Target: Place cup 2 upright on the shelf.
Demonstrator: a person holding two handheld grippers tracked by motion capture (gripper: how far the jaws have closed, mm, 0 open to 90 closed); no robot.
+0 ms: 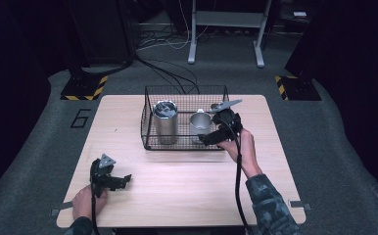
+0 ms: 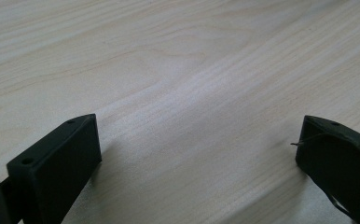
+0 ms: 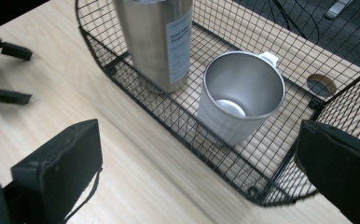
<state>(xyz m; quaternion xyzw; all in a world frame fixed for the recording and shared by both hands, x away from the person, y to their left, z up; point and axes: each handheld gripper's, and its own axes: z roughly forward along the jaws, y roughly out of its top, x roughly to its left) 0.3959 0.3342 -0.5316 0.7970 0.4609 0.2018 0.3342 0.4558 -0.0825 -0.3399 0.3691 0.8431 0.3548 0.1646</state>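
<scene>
Two steel vessels stand in the black wire basket just ahead of my right gripper: a short open-mouthed stainless-steel cup with a small handle, and beyond it and to my gripper's left a tall brushed-steel tumbler with a label on its side. My right gripper hovers over the basket's near wall, its jaws spread wide and holding nothing; the cup sits between and a little beyond them, upright on the basket floor, apart from the tumbler. In the high view the same gripper hangs at the basket's near right corner, with the cup just beside it.

My left gripper also stands wide and empty, low over the bare pale wooden surface, well apart from the basket. In the high view it lies near the surface's near left corner.

I judge the step in hand to be the approach to the cup, either just before a grasp or just after setting it down; the pictures do not settle which. If a grasp, the next move calls for carrying the right gripper forward over the wire wall, lowering so one jaw goes inside the rim and the other outside, keeping clear of the mesh and the tumbler, then closing firmly on the thin wall.
</scene>
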